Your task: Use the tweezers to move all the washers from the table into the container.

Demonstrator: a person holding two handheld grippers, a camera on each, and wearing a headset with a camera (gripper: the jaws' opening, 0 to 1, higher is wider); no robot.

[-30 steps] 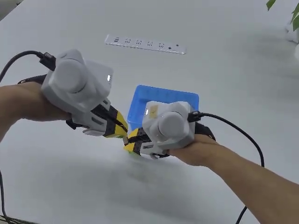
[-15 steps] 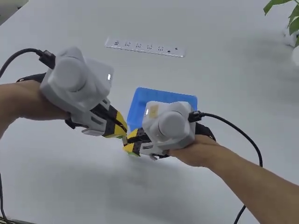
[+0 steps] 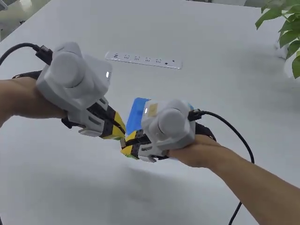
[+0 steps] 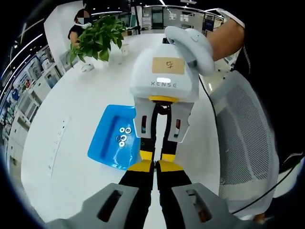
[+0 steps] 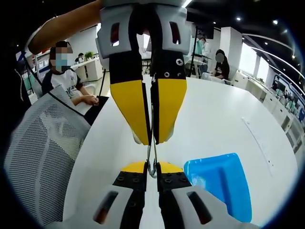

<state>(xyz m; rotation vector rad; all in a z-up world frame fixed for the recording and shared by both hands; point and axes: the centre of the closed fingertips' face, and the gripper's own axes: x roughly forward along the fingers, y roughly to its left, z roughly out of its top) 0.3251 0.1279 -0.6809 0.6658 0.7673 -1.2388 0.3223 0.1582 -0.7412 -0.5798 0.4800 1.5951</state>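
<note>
Beside the container (image 3: 136,114): left gripper (image 3: 118,131) and right gripper (image 3: 129,146) meet tip to tip, just above the table (image 3: 225,75).
Tweezers (image 5: 151,153): a thin metal pair running between the two sets of jaws, clearest in the right gripper view.
Left gripper: clenched on the tweezers, yellow pads pressed to either side.
Right gripper: jaws drawn close on the tweezers' other end; it looks like a grasp too.
Washers (image 4: 123,137): a small cluster, four or so, lies in the container near its middle.
Done: those washers are in.
Left to do: I cannot tell whether any wait on the table, since grippers and hands cover the surface beneath them.
Step in hand: probably passing or re-seating the tweezers between grippers; the tips are too small to tell whether they carry a washer.
Around: power strip (image 3: 143,59) well beyond the container; plant (image 3: 281,28) at the far right; mesh chair (image 4: 243,143) by the table.
In the way: nothing stands between grippers and container; the cable (image 3: 225,129) behind the right gripper trails near the container and could drag across it.
</note>
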